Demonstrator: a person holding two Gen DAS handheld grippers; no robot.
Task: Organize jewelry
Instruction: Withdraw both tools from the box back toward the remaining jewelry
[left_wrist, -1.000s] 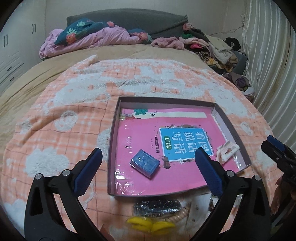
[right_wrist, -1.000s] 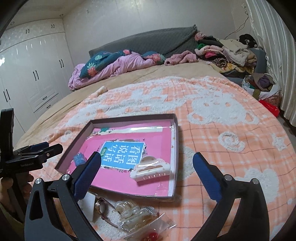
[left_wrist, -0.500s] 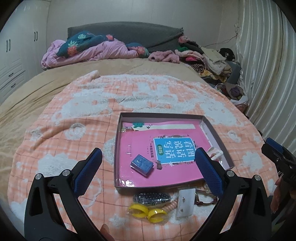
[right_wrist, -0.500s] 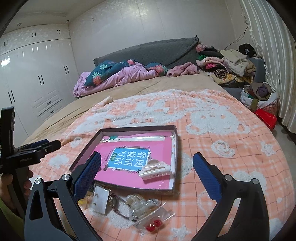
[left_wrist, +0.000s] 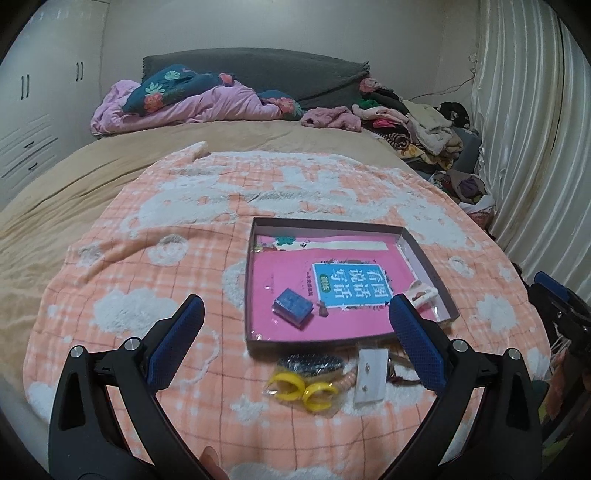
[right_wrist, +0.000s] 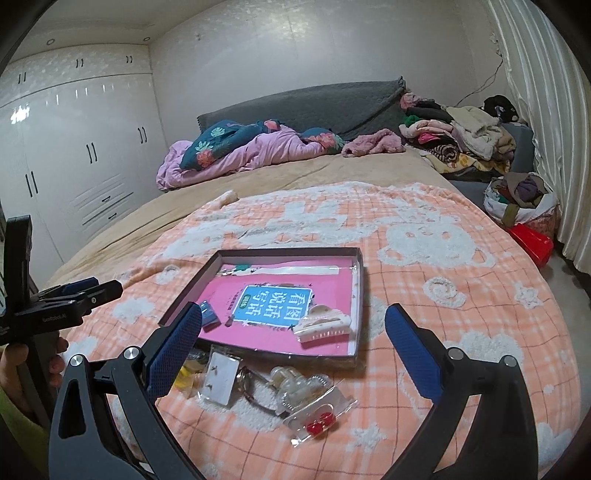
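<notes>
Left wrist view: left gripper (left_wrist: 295, 343) spread wide, nothing btwn its blue pads, hanging over the orange/white blanket (left_wrist: 147, 280) just short of the shallow box tray (left_wrist: 428, 266), which is the ref pt here. Inside tray: pink book (left_wrist: 351, 284) as liner, small blue box (left_wrist: 293, 307) on its near-left part, white hair claw (left_wrist: 424, 295) at near-right corner, partly behind the gripper's right finger. Just outside tray's near wall, on blanket: dark beaded piece (left_wrist: 314, 363), yellow rings in a clear bag (left_wrist: 301, 389), white earring card (left_wrist: 371, 376). Right gripper (left_wrist: 557, 299) pokes in at far right of tray, its opening unclear from here. Right wrist view: right gripper (right_wrist: 293, 347) also released, wide apart, empty, near side of tray (right_wrist: 360, 295). Hair claw (right_wrist: 323, 323) in tray's near-right corner, blue box (right_wrist: 208, 315) near-left. In front of tray's near wall: earring card (right_wrist: 221, 380), clear clips (right_wrist: 295, 386), red earrings in a bag (right_wrist: 319, 421). Left gripper (right_wrist: 92, 291) seen side-on left of tray, hand (right_wrist: 22, 365) on its grip.
</notes>
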